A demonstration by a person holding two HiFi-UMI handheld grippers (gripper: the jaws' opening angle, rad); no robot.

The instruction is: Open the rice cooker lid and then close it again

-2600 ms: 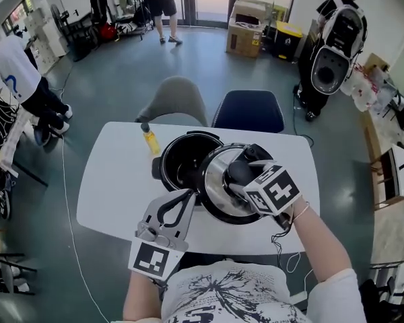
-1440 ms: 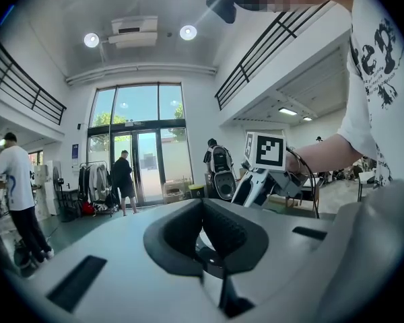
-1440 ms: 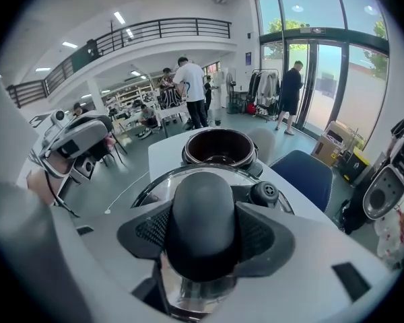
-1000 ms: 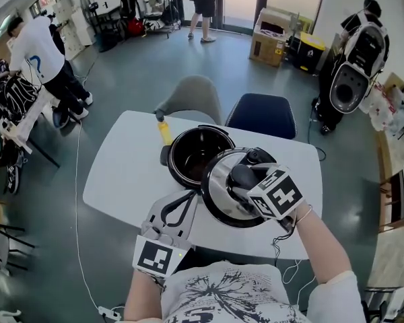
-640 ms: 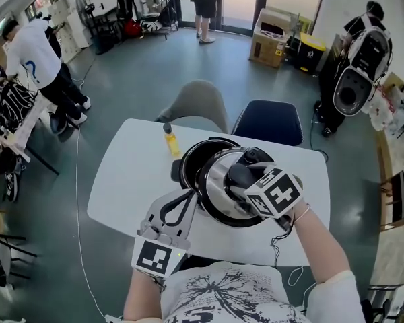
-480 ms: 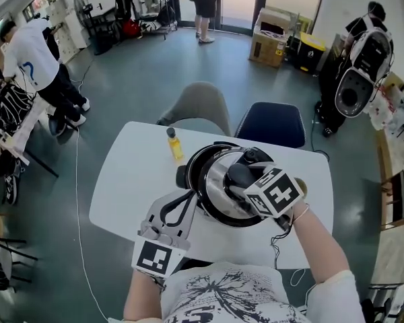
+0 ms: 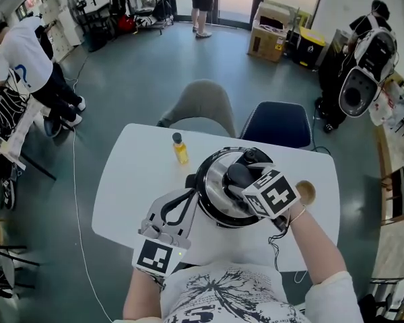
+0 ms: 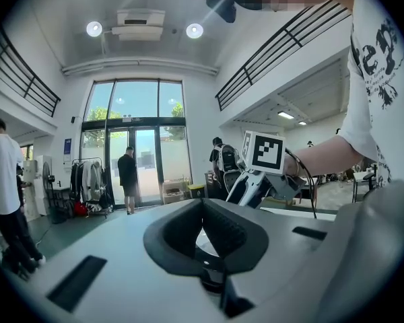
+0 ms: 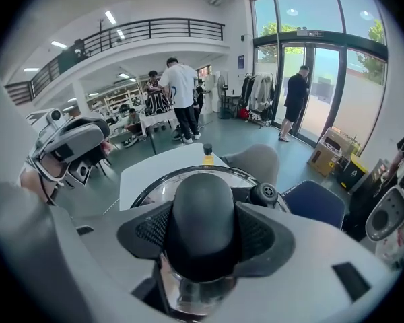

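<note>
rice cooker body (image 7: 190, 180) mostly hidden under lid (image 7: 217, 195), bottle label (image 7: 180, 152) too small

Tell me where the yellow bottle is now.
In the head view, the yellow bottle stands on the white table, just beyond the rice cooker's left side, before the grey chair.

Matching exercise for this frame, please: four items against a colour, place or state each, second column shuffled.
1 right gripper
2 bottle
3 chair
4 lid

A navy blue, behind the table
B shiny metal
C yellow, upright on the table
D fingers closed on the black knob

Pairs: 1-D, 2-C, 3-A, 4-B
</note>
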